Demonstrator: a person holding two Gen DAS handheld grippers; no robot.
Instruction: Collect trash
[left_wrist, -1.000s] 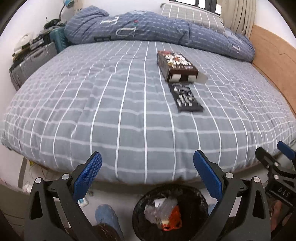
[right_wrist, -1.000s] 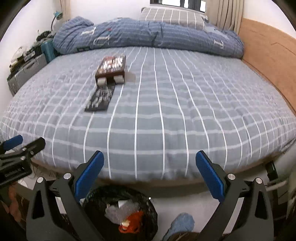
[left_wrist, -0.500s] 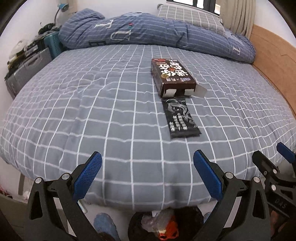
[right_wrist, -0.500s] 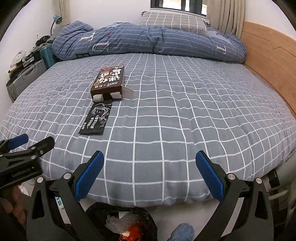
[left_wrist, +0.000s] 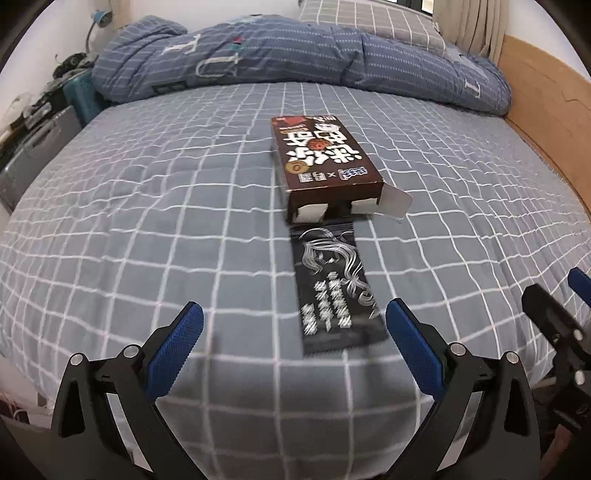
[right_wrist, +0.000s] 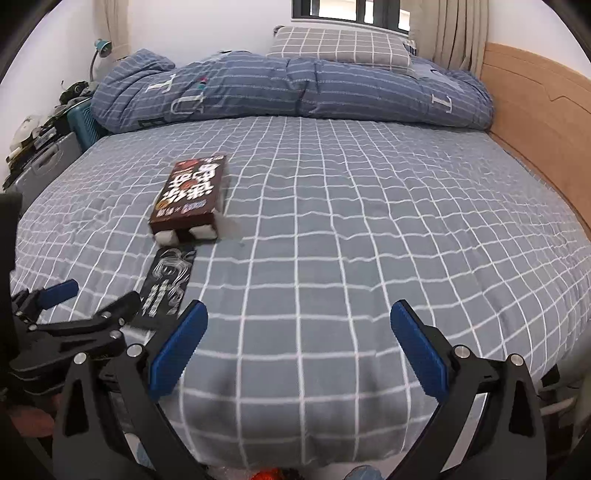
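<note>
Two tongs: left gripper (left_wrist: 293, 332) and right gripper (right_wrist: 297, 332), both spread wide, empty.
Nearest trash: black wrapper (left_wrist: 334, 291), one o'clock of left gripper.
Advice: pinch wrapper's near edge; flat, likely slippery.
Beyond: brown box (left_wrist: 325, 162), twelve o'clock.

Large letters "T" and "U" on the blue quilt (right_wrist: 288, 88) — box and wrapper print unreadable.

Wrapper (left_wrist: 332, 291) print motion-blurred, unreadable
</note>
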